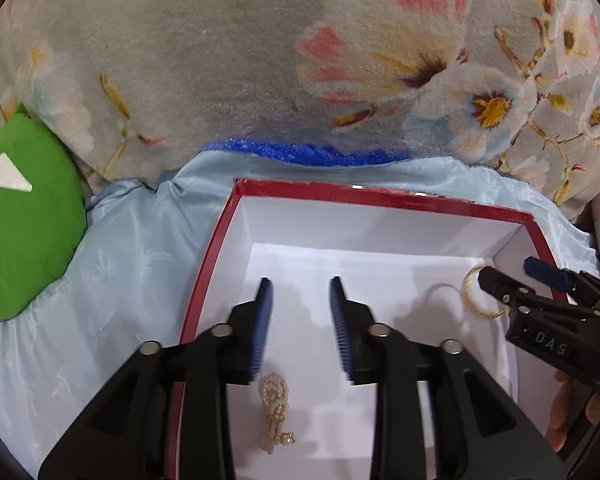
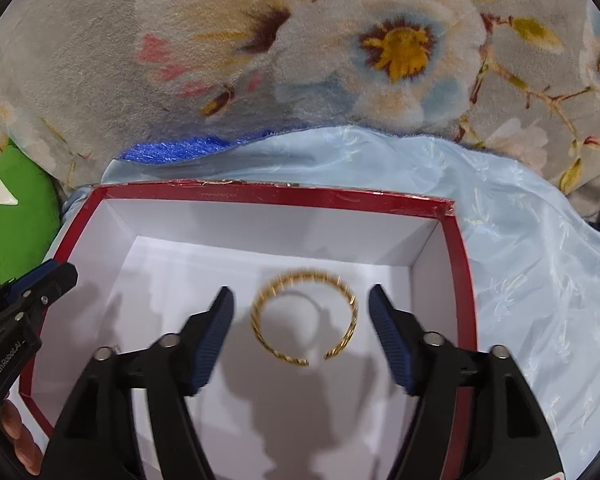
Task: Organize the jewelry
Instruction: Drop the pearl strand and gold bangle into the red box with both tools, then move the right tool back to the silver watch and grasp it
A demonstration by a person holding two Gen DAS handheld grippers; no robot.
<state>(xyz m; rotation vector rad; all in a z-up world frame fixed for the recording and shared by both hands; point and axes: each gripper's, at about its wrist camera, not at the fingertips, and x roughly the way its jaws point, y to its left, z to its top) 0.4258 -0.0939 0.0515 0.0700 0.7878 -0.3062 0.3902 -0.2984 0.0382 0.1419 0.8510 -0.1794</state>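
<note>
Right wrist view: right gripper [image 2: 301, 336] released, pads apart, touching nothing. Gold bangle [image 2: 304, 317] flat on box [image 2: 260, 196] floor, between the fingertips, gap turned toward camera. Left wrist view: left gripper [image 1: 301, 328] also released, nothing pinched. Pearl piece [image 1: 275, 412] on box floor, low between the fingers, near left wall. Probably release step, both pieces already in box. To do it well: lift straight up, keep jaws wide, avoid snagging bangle or dragging pearls; mind the red rim on exit. Box sits on pale blue satin cloth [image 2: 532, 264], slippery and wrinkled, so avoid nudging box. Floral blanket [image 1: 220, 60] behind, green cushion [image 1: 24, 216] at left. Looks like bed or sofa, not a table.
</note>
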